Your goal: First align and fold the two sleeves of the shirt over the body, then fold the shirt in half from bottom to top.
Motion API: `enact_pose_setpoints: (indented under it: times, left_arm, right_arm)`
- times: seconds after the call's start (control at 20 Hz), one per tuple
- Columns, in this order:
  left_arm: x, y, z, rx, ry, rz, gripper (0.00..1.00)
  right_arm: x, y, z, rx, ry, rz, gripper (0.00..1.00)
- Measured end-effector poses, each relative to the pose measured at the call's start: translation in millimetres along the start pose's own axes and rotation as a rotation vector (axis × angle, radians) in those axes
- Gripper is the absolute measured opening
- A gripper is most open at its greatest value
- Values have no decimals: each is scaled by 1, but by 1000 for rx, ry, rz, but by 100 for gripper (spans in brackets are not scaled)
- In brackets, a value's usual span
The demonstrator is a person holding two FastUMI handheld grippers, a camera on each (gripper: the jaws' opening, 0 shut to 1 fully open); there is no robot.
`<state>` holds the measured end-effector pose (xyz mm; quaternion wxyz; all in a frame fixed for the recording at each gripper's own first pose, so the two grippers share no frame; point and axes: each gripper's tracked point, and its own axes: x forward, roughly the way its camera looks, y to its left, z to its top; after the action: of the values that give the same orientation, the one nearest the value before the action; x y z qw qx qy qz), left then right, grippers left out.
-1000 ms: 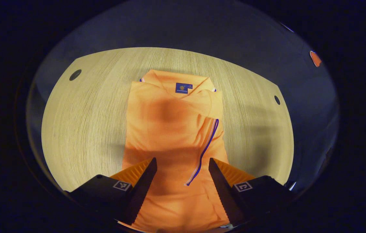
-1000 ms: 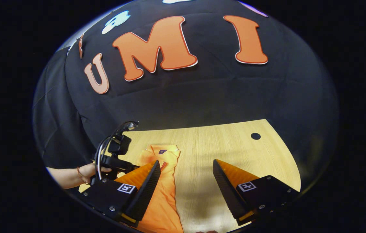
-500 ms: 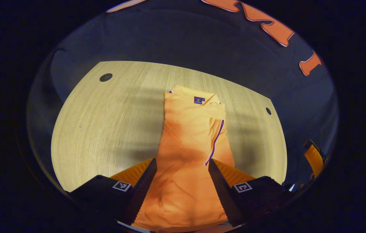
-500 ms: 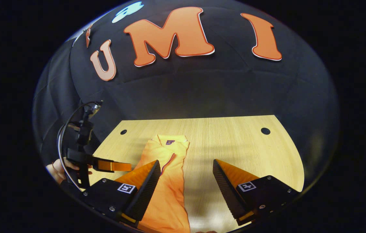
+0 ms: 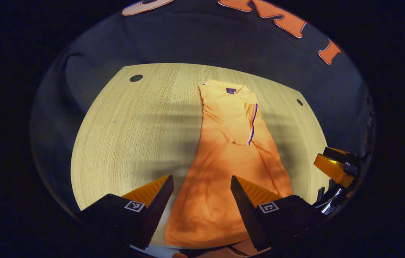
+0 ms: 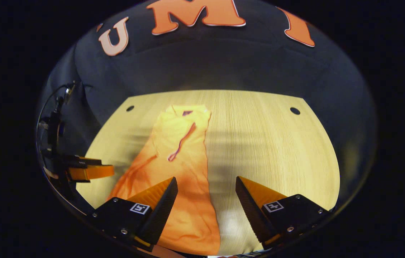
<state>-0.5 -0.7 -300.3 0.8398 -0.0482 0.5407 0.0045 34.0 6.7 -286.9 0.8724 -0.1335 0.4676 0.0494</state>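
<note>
With both sleeves folded in, the orange polo shirt (image 5: 229, 157) lies lengthwise on the wooden table (image 5: 127, 132), hem nearest.
Left gripper (image 5: 200, 200) and right gripper (image 6: 206, 200) hover spread, empty; each should pinch a hem corner squarely, then lift evenly toward the collar. Neck label (image 5: 230, 90) unreadable.

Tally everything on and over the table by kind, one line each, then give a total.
Orange shirt: 1, lying flat on the table, sleeves folded in.
Wooden table: 1.
Round holes in the tabletop: 2.
Grippers: 2, the left gripper and the right gripper, both with jaws apart.
Total: 6.
</note>
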Motion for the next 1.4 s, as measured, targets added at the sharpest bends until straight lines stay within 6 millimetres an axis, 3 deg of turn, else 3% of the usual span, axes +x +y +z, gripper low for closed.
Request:
enact_pose_setpoints:
  times: [0.2,0.35,0.55,0.65,1.0,1.2,1.25,1.4]
  left_arm:
    - [-13,0,-40,-4,18,7,99]
    - [-10,16,-70,26,79,43,99]
    - [-11,26,-115,36,174,47,99]
    - [-11,26,-128,52,200,50,99]
    - [1,10,-171,56,295,70,99]
    - [10,16,-194,26,366,95,99]
    - [4,18,-200,23,397,116,99]
    - [10,15,-196,35,386,120,98]
  right_arm:
    - [4,23,-73,-12,169,18,99]
    - [-2,35,-117,-47,272,23,99]
    - [-9,37,-155,-74,371,10,100]
    - [-15,34,-172,-53,418,3,99]
    - [-6,25,-208,-12,518,-72,99]
    - [-5,27,-209,9,534,-71,99]
    - [-5,27,-210,4,541,-66,99]
    - [-6,27,-210,-13,565,-59,99]
